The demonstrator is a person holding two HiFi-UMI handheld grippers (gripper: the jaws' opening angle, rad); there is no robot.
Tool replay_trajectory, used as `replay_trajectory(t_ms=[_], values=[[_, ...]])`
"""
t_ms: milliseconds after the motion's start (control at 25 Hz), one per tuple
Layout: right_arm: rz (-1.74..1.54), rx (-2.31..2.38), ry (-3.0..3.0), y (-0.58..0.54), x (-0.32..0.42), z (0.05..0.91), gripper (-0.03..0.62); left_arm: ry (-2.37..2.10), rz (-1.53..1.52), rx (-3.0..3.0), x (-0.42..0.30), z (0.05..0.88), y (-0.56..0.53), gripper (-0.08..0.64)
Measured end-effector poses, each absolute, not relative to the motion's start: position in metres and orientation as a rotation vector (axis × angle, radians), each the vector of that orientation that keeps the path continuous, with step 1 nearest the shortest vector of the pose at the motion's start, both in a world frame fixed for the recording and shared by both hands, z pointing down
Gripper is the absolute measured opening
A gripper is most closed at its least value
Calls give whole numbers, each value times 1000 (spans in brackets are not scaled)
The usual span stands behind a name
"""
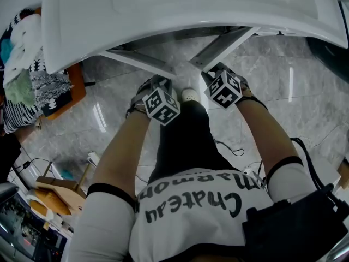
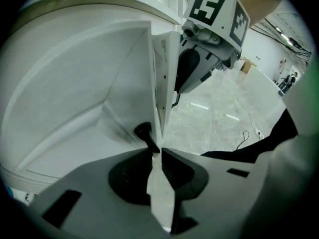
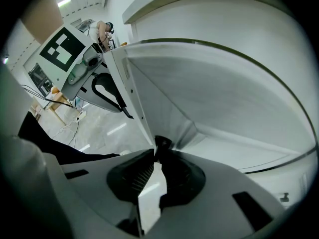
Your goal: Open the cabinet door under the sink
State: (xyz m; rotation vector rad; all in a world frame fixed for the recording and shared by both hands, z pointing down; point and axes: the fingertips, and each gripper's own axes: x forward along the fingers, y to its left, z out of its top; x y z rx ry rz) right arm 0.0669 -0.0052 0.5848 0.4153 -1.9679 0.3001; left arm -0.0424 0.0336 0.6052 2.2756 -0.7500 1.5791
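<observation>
Head view is looking steeply down past a white sink counter onto a grey marble floor. Under the counter two cabinet doors are standing swung outward toward the person, showing edge-on as a V. The left cabinet door is running toward the left gripper, and the right cabinet door is running toward the right gripper. Both grippers are pointing down at the doors' free edges, close beside each other. A white shoe is showing on the floor between them.

Left gripper view is showing that gripper's jaws standing narrow, pinching the thin edge of the left cabinet door right at a black knob on the door's face. The door panel is rising straight up from the jaws.

Right gripper view is showing the same on the other side. Its jaws are standing narrow and clamping the edge of the right cabinet door, just at a second black knob. The cabinet's white inside is opening out to the right of the jaws.
</observation>
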Motion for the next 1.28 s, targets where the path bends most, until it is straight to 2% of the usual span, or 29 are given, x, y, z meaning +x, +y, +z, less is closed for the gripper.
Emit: replay_trajectory(t_ms=[1280], values=[[183, 318, -1804, 32, 118, 591, 43, -721, 1663, 2177, -98, 608, 104, 44]])
